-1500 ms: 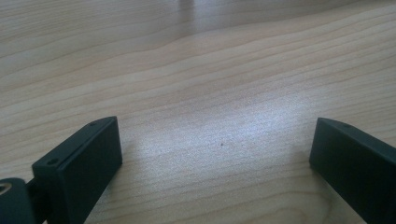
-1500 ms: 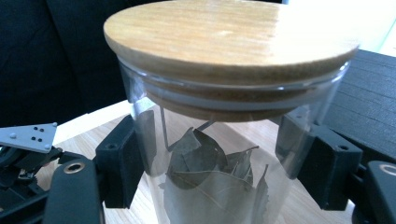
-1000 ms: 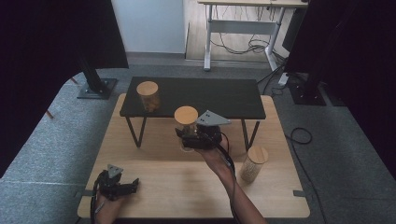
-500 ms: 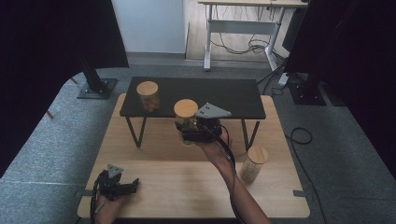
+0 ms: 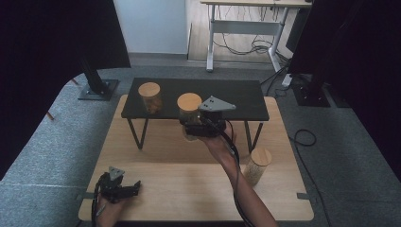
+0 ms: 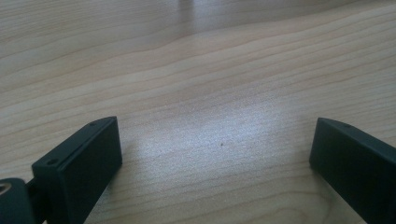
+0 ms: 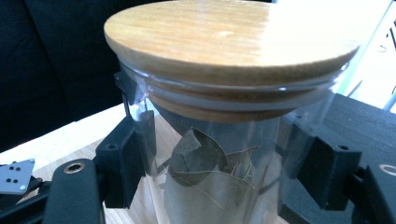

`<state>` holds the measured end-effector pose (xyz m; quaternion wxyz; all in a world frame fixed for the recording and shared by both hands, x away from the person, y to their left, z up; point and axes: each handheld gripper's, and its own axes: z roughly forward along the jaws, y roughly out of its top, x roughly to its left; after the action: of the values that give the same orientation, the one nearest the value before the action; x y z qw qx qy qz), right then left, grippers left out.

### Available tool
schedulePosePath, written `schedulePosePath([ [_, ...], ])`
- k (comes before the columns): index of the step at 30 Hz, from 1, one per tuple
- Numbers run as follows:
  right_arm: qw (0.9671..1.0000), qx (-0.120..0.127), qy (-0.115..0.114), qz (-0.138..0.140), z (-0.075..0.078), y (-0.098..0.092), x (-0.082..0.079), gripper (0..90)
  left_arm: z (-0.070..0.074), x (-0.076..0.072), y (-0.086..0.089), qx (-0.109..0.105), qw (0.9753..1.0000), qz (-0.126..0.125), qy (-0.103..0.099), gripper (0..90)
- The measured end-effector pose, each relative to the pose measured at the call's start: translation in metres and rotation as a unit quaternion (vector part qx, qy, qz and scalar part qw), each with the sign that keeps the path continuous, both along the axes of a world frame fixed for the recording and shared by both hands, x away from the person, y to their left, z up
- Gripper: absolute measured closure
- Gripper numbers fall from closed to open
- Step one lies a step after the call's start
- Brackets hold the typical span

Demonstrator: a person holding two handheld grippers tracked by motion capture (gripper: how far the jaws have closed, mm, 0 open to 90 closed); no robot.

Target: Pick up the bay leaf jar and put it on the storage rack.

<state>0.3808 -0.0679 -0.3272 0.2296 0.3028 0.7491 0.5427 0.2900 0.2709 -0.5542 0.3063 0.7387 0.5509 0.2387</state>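
Right gripper [image 5: 193,126] has the glass jar [image 7: 219,154] clamped between its jaws, wooden lid on, dried leaves inside. It's holding the jar up at the front edge of the black shelf [image 5: 246,97], pretty near a second jar [image 5: 150,97] standing on the shelf. Left gripper [image 5: 124,189] just sits on the wooden table [image 5: 189,189], jaws wide apart, nothing in them.
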Motion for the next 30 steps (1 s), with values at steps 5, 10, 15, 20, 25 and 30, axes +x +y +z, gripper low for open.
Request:
schedulePosePath([
  [5, 1.0000, -0.002, -0.001, -0.001, 0.006, 0.002, 0.003, 25.7, 0.000, 0.000, 0.000, 0.000, 1.0000, 0.000, 0.000, 2.1],
  [10, 1.0000, -0.004, -0.004, -0.002, 0.011, 0.004, 0.007, 25.7, 0.000, 0.000, 0.000, 0.000, 1.0000, -0.001, 0.000, 2.1],
  [15, 1.0000, -0.004, -0.005, -0.004, 0.016, 0.004, 0.010, 25.7, 0.000, 0.000, 0.000, 0.001, 1.0000, -0.001, 0.001, 2.1],
  [20, 1.0000, 0.004, -0.002, -0.003, 0.021, 0.003, 0.013, 25.7, 0.000, 0.000, 0.000, -0.001, 1.0000, 0.000, 0.000, 2.1],
  [25, 1.0000, 0.007, -0.003, -0.002, 0.026, 0.004, 0.014, 25.8, 0.000, 0.000, 0.000, -0.001, 1.0000, 0.000, 0.000, 2.1],
  [30, 0.9999, 0.005, -0.011, -0.005, 0.031, 0.005, 0.014, 25.8, 0.000, 0.000, 0.000, -0.002, 1.0000, 0.001, -0.001, 2.1],
])
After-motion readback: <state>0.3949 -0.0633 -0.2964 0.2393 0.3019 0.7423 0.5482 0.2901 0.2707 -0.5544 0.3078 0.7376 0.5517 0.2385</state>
